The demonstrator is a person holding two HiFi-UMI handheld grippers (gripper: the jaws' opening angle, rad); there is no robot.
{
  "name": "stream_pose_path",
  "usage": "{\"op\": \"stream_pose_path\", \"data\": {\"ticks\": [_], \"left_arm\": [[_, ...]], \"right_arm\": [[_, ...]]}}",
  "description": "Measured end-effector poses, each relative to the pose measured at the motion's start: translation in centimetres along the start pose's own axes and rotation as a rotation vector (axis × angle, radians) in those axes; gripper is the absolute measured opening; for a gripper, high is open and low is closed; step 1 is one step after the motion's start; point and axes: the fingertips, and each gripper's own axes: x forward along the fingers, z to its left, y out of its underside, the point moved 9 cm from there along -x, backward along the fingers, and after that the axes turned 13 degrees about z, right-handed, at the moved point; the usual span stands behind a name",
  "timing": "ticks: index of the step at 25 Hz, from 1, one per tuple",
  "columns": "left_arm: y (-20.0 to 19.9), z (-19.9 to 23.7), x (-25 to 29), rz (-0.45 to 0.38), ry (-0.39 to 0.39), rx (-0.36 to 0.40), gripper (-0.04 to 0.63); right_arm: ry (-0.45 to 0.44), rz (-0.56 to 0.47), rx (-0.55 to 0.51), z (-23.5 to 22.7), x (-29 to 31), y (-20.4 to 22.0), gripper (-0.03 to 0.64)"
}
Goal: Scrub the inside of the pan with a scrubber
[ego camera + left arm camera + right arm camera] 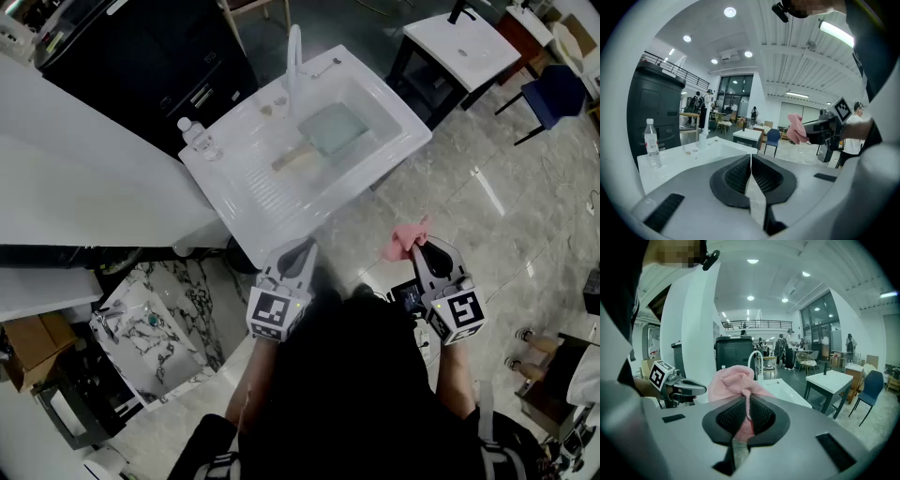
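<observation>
Two grippers were held out in front of the person's body, side by side and well apart, both pointing toward the white sink (394, 150) and tipped slightly downward. Both hung over the tiled floor, short of the sink's near edge.

The left gripper (302, 246) had its ribbed jaws pressed together with nothing between them. The right gripper (419, 246) was clamped on a pink scrubber (403, 240). A fold of the soft pink material was pinched between the pads, and the rest bunched up beyond the jaw tips.

Inside the sink's basin lay the pan (332, 129), squarish and grey-green. Its pale handle (292, 159) reached out toward the ribbed draining board on the left side of the sink. Whether water stood in the pan or the basin could not be told. The pan was well apart from both grippers and from the scrubber.

A curved white faucet (294, 56) rose behind the basin. A clear plastic bottle (194, 134) stood upright on the sink's far left corner. A few small items near the faucet base were too small to make out.
</observation>
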Motion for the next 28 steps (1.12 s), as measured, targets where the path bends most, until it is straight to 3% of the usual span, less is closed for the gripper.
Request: {"op": "stream_pose_path", "data": {"ticks": [7, 13, 19, 28], "left_arm": [[0.1, -1.5, -0.5, 0.012, 0.018, 0.020, 0.038], [-0.4, -1.2, -0.2, 0.002, 0.022, 0.031, 0.038], [-0.4, 0.1, 1.5, 0.062, 0.031, 0.008, 0.038], [-3.3, 1.5, 5.9, 0.116, -0.015, -0.032, 0.038]], "right_arm": [[-0.003, -0.006, 0.000, 0.2, -0.7, 0.3, 0.034], [-0.043, -0.060, 0.059, 0.3, -0.3, -0.5, 0.034], [-0.079, -0.068, 0.074, 0.2, 0.2, -1.3, 0.035], [-0.143, -0.062, 0.090, -5.1, 4.0, -3.5, 0.035]]}}
